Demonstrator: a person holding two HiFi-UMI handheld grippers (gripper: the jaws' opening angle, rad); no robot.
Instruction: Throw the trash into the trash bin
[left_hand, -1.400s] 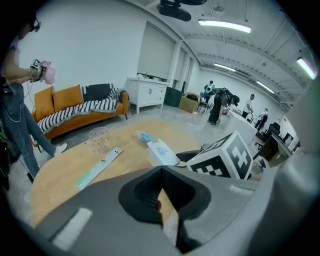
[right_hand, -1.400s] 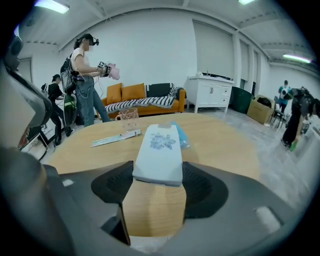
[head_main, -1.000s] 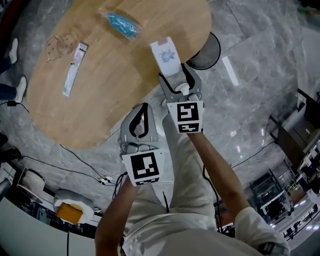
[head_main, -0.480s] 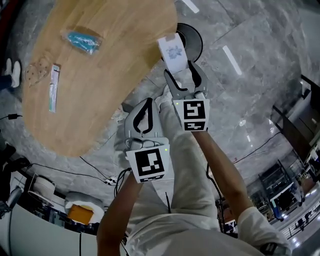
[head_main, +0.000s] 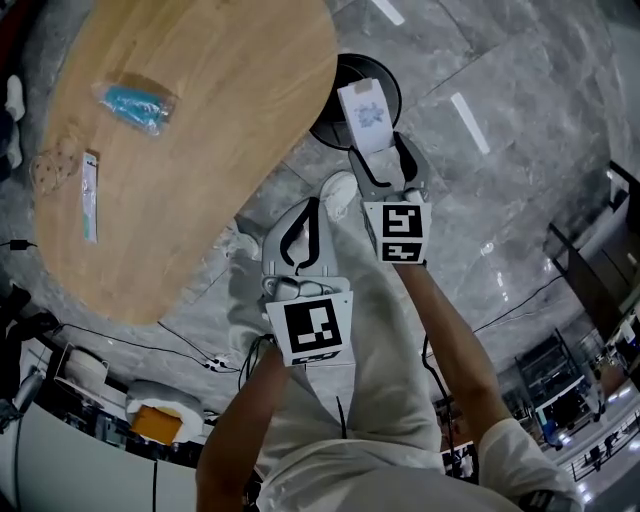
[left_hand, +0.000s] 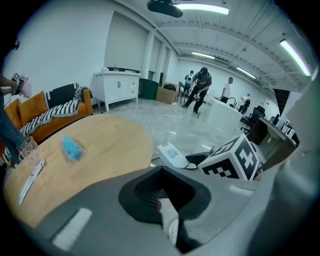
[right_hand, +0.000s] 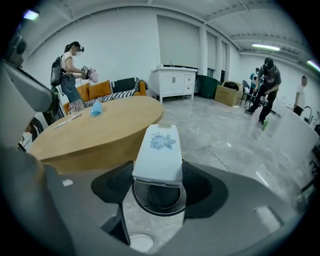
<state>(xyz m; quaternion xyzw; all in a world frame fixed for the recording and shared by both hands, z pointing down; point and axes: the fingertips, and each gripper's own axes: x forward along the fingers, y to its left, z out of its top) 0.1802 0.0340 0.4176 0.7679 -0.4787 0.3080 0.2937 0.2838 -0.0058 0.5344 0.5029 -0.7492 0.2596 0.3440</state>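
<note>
right gripper (right_hand: 156, 172) | jaws clamped on white packet (right_hand: 158, 150) | trash bin (right_hand: 159, 200) just beyond

Can see only a dark arc of the bin (head_main: 350, 68) past the pack (head_main: 365, 112) and table (head_main: 200, 150) in head view. Cannot read the pack's blue print. Loses the table's far end at the top edge. Cannot tell what the clear thing (head_main: 48, 172) near its left rim is.
</note>
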